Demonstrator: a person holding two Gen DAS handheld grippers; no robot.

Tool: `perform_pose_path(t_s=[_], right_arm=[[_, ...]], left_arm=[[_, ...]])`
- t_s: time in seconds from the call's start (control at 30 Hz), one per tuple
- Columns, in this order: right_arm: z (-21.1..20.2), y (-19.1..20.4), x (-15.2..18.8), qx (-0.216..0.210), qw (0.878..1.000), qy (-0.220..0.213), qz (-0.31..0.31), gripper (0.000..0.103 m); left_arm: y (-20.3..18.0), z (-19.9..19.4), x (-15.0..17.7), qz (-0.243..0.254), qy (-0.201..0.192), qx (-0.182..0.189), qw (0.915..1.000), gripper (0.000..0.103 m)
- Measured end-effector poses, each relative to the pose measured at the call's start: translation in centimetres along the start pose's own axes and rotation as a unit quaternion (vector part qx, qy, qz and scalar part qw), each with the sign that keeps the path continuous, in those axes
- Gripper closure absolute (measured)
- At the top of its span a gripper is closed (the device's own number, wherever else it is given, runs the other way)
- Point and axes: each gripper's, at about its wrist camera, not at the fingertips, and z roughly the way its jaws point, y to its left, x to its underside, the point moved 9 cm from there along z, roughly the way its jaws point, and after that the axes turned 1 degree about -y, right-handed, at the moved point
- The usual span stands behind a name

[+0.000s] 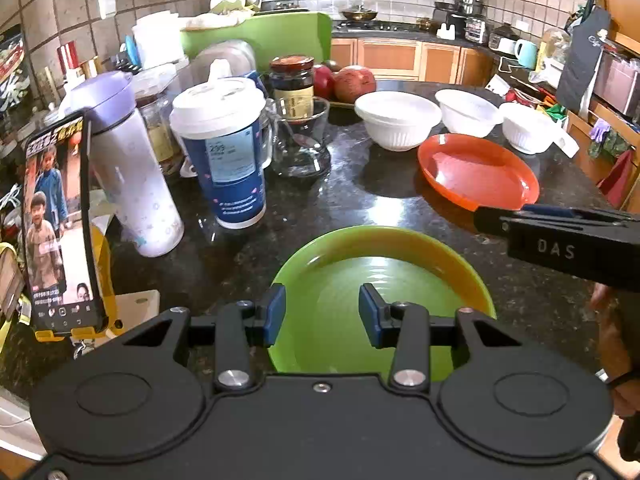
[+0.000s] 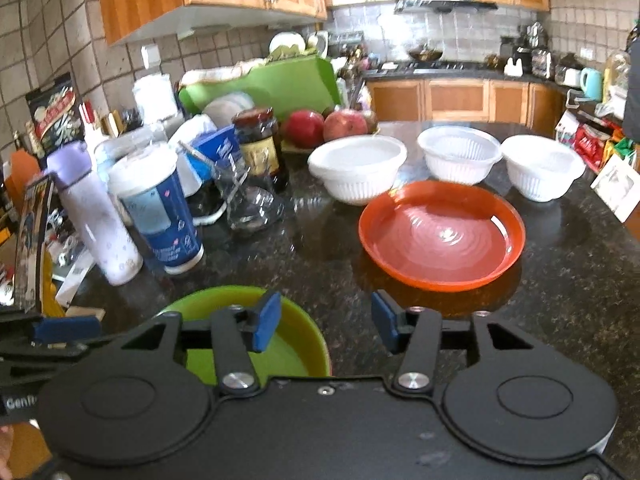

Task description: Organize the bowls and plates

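The left gripper point(image 1: 322, 316) has its fingers point(image 1: 275, 312) spread, with nothing pinched between them; the green plate point(image 1: 384, 276) lies flat on the dark counter point(image 1: 320, 208) directly under and just beyond the fingertips. The right gripper point(image 2: 324, 326) also has its fingers point(image 2: 266, 320) spread and empty. The green plate point(image 2: 224, 300) sits below its left finger, while the orange plate point(image 2: 442, 236) lies on the counter ahead and slightly to the right of its fingers. In the left wrist view, the orange plate point(image 1: 478, 172) is ahead and to the right of the fingers, with the right gripper's tip point(image 1: 520, 220) just at its near rim. Beyond the orange plate stand three white bowls point(image 2: 360, 168) in a row. To the left of the fingers stand a blue paper cup point(image 1: 224, 156) and a purple bottle point(image 1: 128, 168).
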Motion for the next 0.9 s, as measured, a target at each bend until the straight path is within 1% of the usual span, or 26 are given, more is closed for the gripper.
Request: perform_pose_path(t_s=[0.1,0.23,0.53,0.6,0.73,0.83,0.9], right_arm=[[-0.4,-0.2,-0.4,0.010,1.000,-0.015,-0.007,0.048],[-1.1,-1.3,-0.7,0.017,0.999,-0.031,0.014,0.048],[-3.5,-6.8,-0.9,0.046,0.996,-0.041,0.069,0.048],[-4.5,-8.3,-1.1,0.061,0.994,-0.049,0.073,0.046],[-6.5,-11.4,-1.2,0.106,0.990,-0.061,0.070,0.045],[-7.6,-13.6,-1.0,0.132,0.987,-0.056,0.072,0.045],[-8.1,-15.0,-0.8,0.141,0.986,-0.051,0.078,0.045]], left_arm=[[-0.5,-0.1,-0.5,0.002,-0.009,0.001,1.0000,0.053],[-1.3,0.0,-1.1,-0.005,-0.014,0.017,0.9997,0.053],[-3.4,0.6,-1.8,-0.027,-0.019,0.055,0.9979,0.053],[-3.9,0.5,-2.0,-0.031,-0.020,0.066,0.9971,0.053],[-5.1,0.6,-2.5,-0.048,-0.022,0.094,0.9941,0.053],[-6.2,0.9,-2.9,-0.054,-0.016,0.107,0.9927,0.053],[-6.8,1.1,-3.1,-0.055,-0.014,0.110,0.9922,0.053]])
